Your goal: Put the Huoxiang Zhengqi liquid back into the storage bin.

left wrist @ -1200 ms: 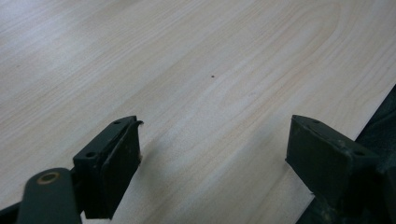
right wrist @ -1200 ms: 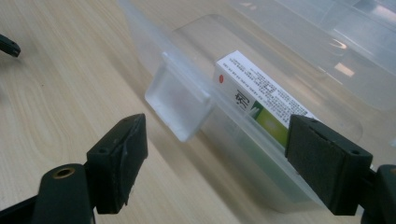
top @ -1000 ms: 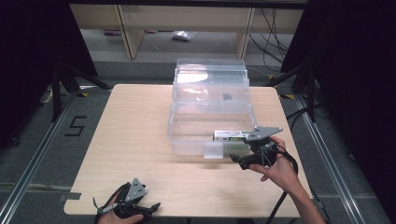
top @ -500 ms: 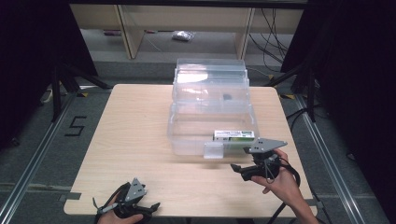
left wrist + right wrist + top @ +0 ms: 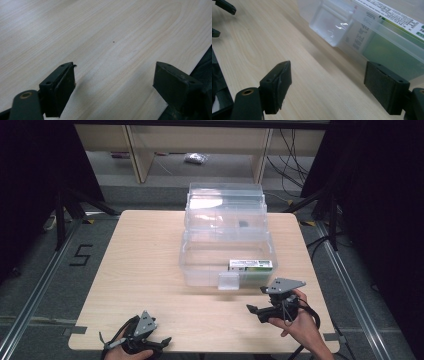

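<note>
Clear plastic box [image 5: 225, 240] blurring green carton [image 5: 251, 265], both tools [image 5: 257, 312] [image 5: 159, 344] wide open, empty.

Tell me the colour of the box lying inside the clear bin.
White and green box, with printed text; the right gripper view shows it best.

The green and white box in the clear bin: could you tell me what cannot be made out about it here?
- Green and white box: print too small in the high view.
- Right gripper view: box cut off by the top and right edges, blurred behind the clear bin wall.
</note>
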The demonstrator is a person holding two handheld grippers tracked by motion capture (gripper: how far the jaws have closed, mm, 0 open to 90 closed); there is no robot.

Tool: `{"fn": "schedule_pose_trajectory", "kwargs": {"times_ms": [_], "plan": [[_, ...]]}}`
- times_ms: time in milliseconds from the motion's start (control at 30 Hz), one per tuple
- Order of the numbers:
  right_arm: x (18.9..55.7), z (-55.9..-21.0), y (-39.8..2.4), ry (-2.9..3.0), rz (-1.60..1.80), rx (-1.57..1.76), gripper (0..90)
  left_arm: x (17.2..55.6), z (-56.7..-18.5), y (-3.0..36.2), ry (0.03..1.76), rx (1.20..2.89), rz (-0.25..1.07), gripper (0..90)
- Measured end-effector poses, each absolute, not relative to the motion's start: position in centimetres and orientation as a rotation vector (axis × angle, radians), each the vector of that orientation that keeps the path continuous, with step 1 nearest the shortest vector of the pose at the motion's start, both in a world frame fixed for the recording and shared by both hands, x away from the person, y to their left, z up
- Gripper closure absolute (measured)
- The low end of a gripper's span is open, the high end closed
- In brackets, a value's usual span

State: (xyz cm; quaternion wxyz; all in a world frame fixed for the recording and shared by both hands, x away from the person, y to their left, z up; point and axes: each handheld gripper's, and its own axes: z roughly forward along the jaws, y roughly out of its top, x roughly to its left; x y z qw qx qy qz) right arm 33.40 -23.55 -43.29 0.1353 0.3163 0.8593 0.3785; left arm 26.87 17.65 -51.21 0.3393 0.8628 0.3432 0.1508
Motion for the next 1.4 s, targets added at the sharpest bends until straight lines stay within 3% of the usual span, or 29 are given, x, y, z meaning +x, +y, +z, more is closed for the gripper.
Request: {"fn": "schedule_pose_trajectory", "kwargs": {"times_ms": [1400], "plan": [[29.5,-48.6,-24.9,2.461,1.068,1.094,21.4,26.8,-51.1,17.7,0.876,2.266,0.39,17.1]]}}
